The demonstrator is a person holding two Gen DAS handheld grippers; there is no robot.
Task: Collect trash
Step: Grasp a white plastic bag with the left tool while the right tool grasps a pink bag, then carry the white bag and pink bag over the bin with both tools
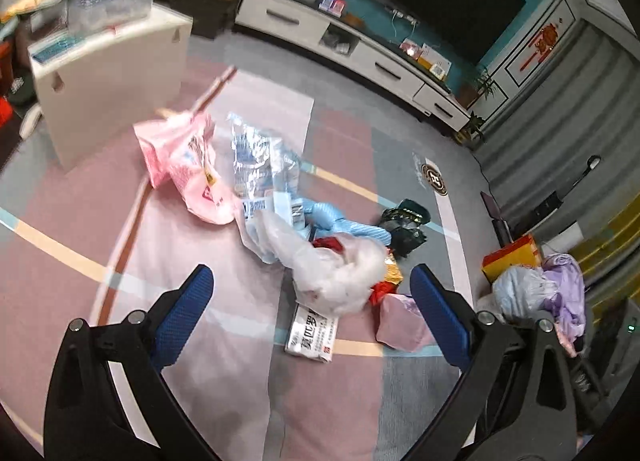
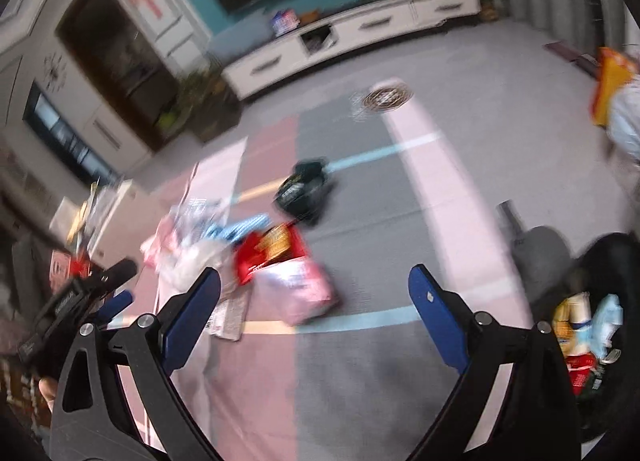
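Across the middle of the left wrist view, the trash lies as a loose heap on the patterned carpet (image 1: 60, 221), strung from the pink plastic bag (image 1: 180, 165) at upper left down to the white medicine box (image 1: 312, 337) at lower centre, so its long axis runs diagonally toward the lower right. The left gripper (image 1: 312, 293) hangs over the near end with its jaws spread wide and nothing between them; the crumpled clear plastic bag (image 1: 332, 269) and the white box sit just ahead of the gap, between the blue pads. In the blurred right wrist view the right gripper (image 2: 316, 289) is likewise released and empty, with a pink packet (image 2: 296, 293) and red snack wrapper (image 2: 268, 253) ahead and left of its gap, and a black bag holding collected litter (image 2: 592, 337) at lower right. By my reckoning the left gripper is better lined up for the clear bag.
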